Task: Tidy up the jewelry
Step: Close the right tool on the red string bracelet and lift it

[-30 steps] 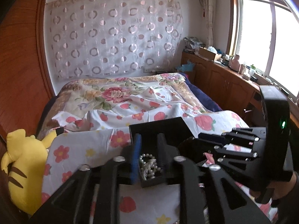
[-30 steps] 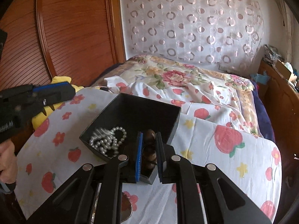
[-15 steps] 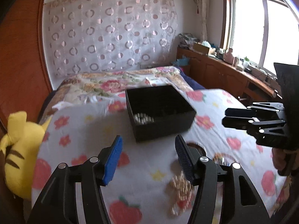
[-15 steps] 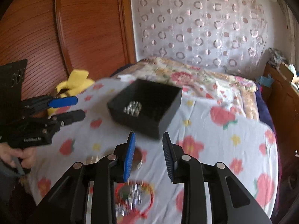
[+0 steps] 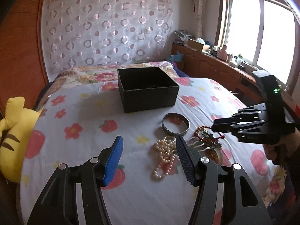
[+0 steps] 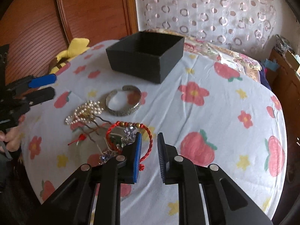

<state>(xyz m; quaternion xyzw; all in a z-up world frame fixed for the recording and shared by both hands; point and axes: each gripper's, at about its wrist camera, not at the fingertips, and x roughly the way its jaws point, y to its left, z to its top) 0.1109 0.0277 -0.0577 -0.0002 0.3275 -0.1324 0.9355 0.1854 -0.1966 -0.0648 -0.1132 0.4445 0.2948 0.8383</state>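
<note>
A black open box (image 5: 148, 89) (image 6: 145, 55) stands on the flowered sheet (image 5: 78, 116). In front of it lie a silver bangle (image 5: 175, 126) (image 6: 122, 103), a pearl necklace (image 5: 165, 154) (image 6: 85, 111), a red cord bracelet (image 6: 148, 138) (image 5: 208, 134) and sparkly hair pieces (image 6: 116, 140). My left gripper (image 5: 149, 158) is open and empty, its right finger beside the pearls. My right gripper (image 6: 149, 152) is open and empty, just over the red bracelet's right side; it also shows in the left wrist view (image 5: 217, 126).
A yellow plush toy (image 5: 11, 136) (image 6: 72, 49) lies at the sheet's left edge. A wooden wardrobe (image 6: 75, 13) stands behind it. A wooden counter with clutter (image 5: 221, 65) runs under the window on the right.
Both grippers have pulled back from the box and opened. The box, earlier close under the fingers, now stands farther off. The loose jewelry has come into view near the fingertips.
</note>
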